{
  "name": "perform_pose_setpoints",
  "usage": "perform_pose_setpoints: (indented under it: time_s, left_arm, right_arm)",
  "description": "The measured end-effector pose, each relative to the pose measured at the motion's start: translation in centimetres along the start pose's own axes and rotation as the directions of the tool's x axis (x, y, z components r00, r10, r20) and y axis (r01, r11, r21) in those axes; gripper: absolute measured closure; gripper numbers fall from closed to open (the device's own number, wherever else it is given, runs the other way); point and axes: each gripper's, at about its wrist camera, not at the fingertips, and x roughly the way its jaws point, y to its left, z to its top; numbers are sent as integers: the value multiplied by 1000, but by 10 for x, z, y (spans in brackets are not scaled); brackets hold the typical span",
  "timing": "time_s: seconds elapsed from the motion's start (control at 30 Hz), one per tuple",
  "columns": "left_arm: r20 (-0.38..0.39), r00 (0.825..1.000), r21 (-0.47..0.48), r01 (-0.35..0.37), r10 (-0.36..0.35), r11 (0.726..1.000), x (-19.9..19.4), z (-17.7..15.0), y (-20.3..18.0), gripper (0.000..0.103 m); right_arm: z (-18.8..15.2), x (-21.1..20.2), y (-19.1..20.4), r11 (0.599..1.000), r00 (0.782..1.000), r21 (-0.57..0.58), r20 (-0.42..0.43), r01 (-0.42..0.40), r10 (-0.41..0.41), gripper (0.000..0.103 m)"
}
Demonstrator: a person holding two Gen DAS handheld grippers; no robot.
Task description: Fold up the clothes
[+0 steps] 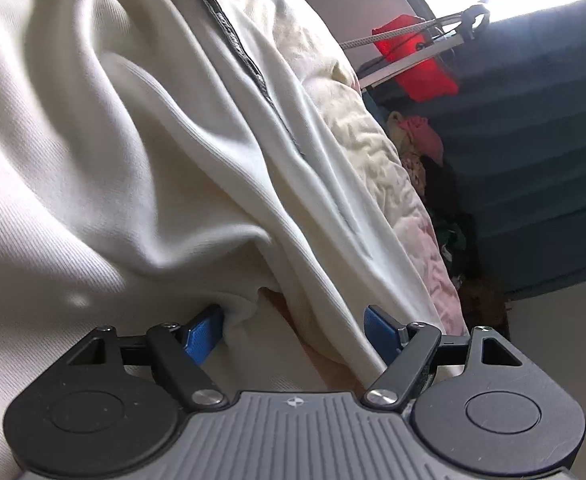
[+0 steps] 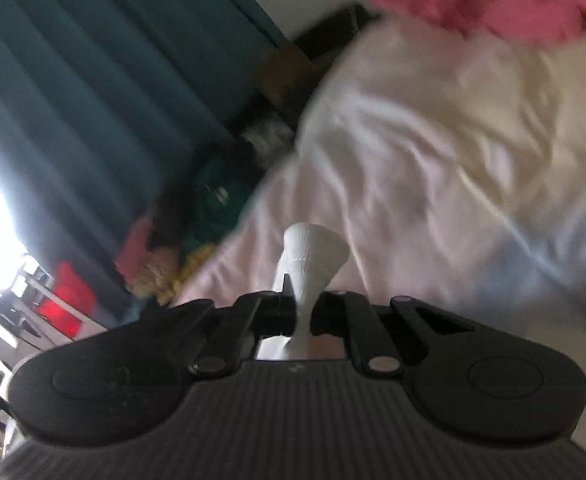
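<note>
**Trainee:** White knit fabric fills the left wrist view. Which item is it, and where does it lie?

**Instructor:** It is the white garment (image 1: 141,160), with a dark printed band (image 1: 233,40) running along it. It is heaped in loose ridges on the bed, over a cream quilt (image 1: 377,148). The left claw (image 1: 293,332) is spread wide, its blue pads (image 1: 201,336) on either side of a hem fold. The cloth sits between them but is not pressed, so nothing is gripped on that side.

**Trainee:** And the right claw?

**Instructor:** The right claw (image 2: 301,304) is pressed together, pinching a narrow bunch of white cloth (image 2: 309,256) that flares out beyond the tips. In my judgement this is a corner or edge of the same garment, taken so it can be drawn out. The view is blurred, so that cannot be confirmed.

**Trainee:** Why one side only?

**Instructor:** Probably because the left side is placed to take a second edge. With two held points, the heap can be spread flat before folding.
</note>
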Motion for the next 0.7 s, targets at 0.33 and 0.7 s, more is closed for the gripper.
perform_pose_setpoints:
  time_s: [0.33, 0.7]
  left_arm:
    - [-33, 995, 307, -84, 98, 948, -17, -32, -31, 26]
    - [118, 989, 554, -139, 87, 821, -43, -65, -83, 23]
  right_arm:
    - [-34, 16, -145, 979, 975, -51, -98, 198, -202, 94]
    - [-64, -52, -81, 923, 986, -382, -131, 43, -100, 15]
